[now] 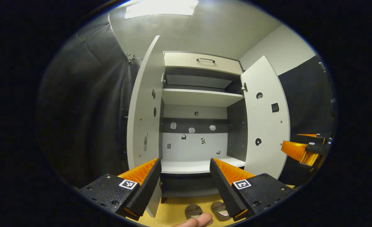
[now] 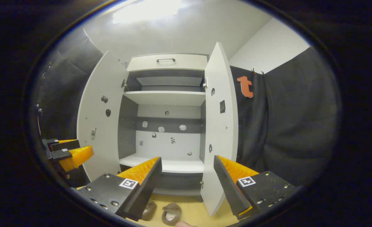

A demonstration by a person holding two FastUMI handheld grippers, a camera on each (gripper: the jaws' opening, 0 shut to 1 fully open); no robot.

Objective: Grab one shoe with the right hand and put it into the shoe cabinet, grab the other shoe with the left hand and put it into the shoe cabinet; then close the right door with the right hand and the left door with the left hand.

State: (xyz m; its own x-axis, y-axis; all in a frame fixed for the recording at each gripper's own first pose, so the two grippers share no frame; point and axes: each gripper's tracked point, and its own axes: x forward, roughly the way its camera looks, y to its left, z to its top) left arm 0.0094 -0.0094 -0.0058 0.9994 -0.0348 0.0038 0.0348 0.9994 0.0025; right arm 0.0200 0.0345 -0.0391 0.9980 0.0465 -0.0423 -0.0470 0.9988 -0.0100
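Both doors of the shoe cabinet (image 1: 201, 97) stand wide. 2 shoes (image 1: 208, 210) lie on the floor before it. Left tool (image 1: 185, 176) and right tool (image 2: 187, 175): fingers apart, holding nothing.

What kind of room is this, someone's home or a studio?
Probably a studio booth set up like a hallway: black cloth hangs on the walls around a white shoe cabinet with both doors open, and a pair of shoes sits on the wooden floor.

Two shoes (image 1: 208, 211) side by side on the floor (image 1: 173, 214) — before the open cabinet (image 1: 201, 126).
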